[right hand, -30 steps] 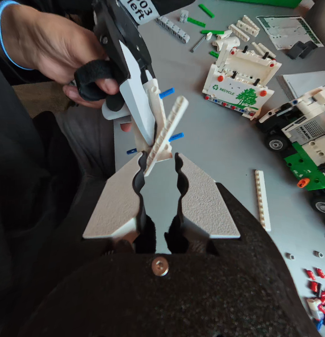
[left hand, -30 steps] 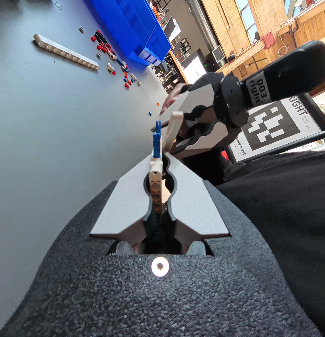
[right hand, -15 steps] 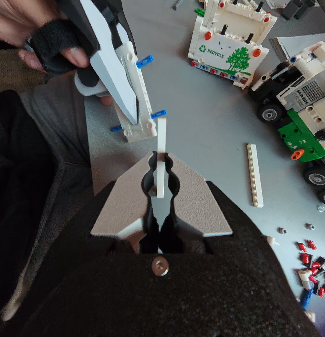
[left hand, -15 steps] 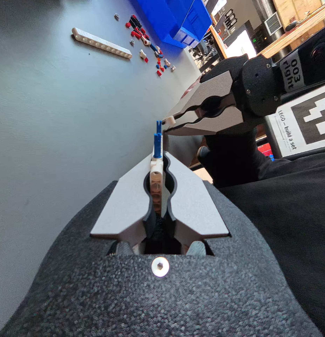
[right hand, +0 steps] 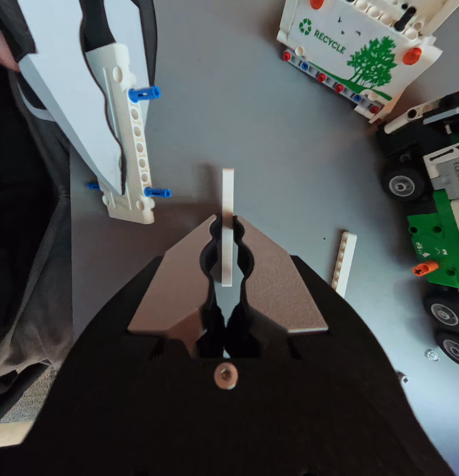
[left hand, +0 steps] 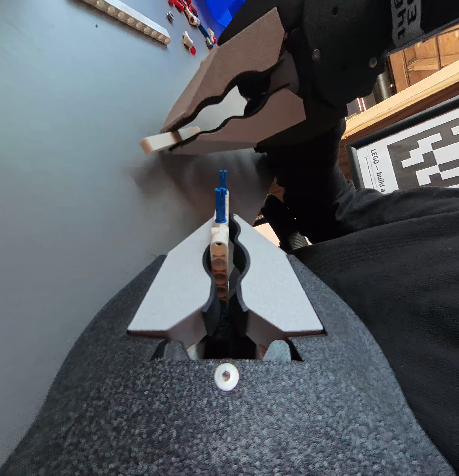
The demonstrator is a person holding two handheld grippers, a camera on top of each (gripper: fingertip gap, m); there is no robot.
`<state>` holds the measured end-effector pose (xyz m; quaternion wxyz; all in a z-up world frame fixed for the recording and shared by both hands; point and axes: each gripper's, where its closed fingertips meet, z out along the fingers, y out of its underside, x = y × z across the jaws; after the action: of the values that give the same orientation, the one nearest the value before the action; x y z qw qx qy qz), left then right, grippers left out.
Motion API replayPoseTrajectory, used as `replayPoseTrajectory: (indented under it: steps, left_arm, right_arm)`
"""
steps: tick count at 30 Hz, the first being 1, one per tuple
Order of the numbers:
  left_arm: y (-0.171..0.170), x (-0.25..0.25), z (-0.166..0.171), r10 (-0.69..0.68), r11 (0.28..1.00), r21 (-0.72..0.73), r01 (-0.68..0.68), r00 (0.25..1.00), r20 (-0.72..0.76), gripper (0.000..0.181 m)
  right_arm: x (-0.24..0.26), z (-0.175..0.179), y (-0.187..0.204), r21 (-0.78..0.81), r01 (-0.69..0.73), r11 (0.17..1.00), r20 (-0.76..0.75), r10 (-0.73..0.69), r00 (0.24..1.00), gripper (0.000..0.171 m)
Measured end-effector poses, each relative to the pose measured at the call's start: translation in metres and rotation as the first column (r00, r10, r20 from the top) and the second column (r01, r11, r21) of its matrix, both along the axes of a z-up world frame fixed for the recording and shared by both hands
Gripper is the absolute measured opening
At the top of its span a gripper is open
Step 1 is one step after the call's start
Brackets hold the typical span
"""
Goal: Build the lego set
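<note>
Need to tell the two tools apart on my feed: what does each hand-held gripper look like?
Both look alike. The left hand-held gripper has flat pale grey wedge-shaped fingers with black wavy inner pads, on a black speckled body with one silver hex screw. The right hand-held gripper matches; a black labelled strap wraps its handle.
</note>
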<state>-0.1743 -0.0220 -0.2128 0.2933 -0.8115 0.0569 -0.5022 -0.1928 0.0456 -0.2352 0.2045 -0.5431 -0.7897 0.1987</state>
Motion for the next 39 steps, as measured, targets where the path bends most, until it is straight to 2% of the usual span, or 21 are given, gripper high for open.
replayPoseTrajectory:
  steps: [4,8,12,14,18,20,24,26,29,32,34,36,39]
  left_arm:
    - [0.003,0.0,0.002,0.019,0.999,-0.038,-0.017,0.998,0.052,0.0]
    - [0.011,-0.006,0.009,0.082,0.995,-0.061,-0.074,0.988,0.133,0.0]
    - [0.015,-0.01,0.021,0.114,0.991,-0.102,-0.091,0.96,0.256,0.0]
    - [0.016,-0.009,0.024,0.123,0.989,-0.118,-0.092,0.949,0.292,0.0]
    - [0.013,-0.001,0.03,0.098,0.986,-0.163,-0.037,0.919,0.383,0.0]
    - [0.013,0.001,0.034,0.097,0.983,-0.184,-0.019,0.899,0.427,0.0]
    - [0.012,0.008,0.033,0.074,0.979,-0.205,0.019,0.898,0.433,0.0]
    - [0.011,0.012,0.025,0.04,0.984,-0.178,0.024,0.937,0.347,0.001]
    - [0.014,0.008,0.01,0.033,0.996,-0.085,-0.023,0.993,0.117,0.031]
    - [0.018,-0.006,0.008,0.038,0.996,0.082,-0.027,0.991,-0.131,0.042]
    - [0.02,-0.012,0.007,0.006,0.977,0.205,0.062,0.949,-0.316,0.043]
    - [0.024,-0.02,0.005,-0.003,0.922,0.333,0.197,0.864,-0.503,0.043]
    - [0.029,-0.031,-0.003,0.006,0.837,0.404,0.37,0.731,-0.682,0.043]
  right_arm:
    - [-0.002,-0.002,0.001,-0.021,-0.023,1.0,0.037,0.023,0.999,0.006]
    - [0.0,0.003,0.005,-0.058,0.005,0.998,-0.024,-0.006,1.0,0.024]
    - [0.012,0.039,-0.019,-0.21,-0.04,0.977,-0.2,-0.003,0.98,0.042]
    - [0.012,0.053,-0.036,-0.272,-0.053,0.961,-0.286,-0.029,0.958,0.044]
    - [0.012,0.043,-0.048,-0.127,-0.029,0.992,-0.337,-0.016,0.941,0.05]
    - [0.013,0.045,-0.053,-0.109,-0.048,0.993,-0.377,0.004,0.926,0.041]
    - [0.02,0.044,-0.054,-0.074,-0.051,0.996,-0.383,0.019,0.923,0.04]
    - [0.025,0.039,-0.055,-0.124,-0.045,0.991,-0.352,-0.001,0.936,0.04]
    - [0.036,0.031,-0.044,-0.21,-0.009,0.978,-0.32,-0.06,0.946,0.04]
    - [0.048,0.025,-0.031,-0.333,0.039,0.942,-0.243,-0.125,0.962,0.04]
    - [0.051,0.018,-0.024,-0.371,0.073,0.926,-0.184,-0.151,0.971,0.04]
    - [0.055,0.009,-0.027,-0.401,0.071,0.913,-0.114,-0.127,0.985,0.04]
    - [0.053,0.004,-0.026,-0.37,0.071,0.926,-0.095,-0.114,0.989,0.04]
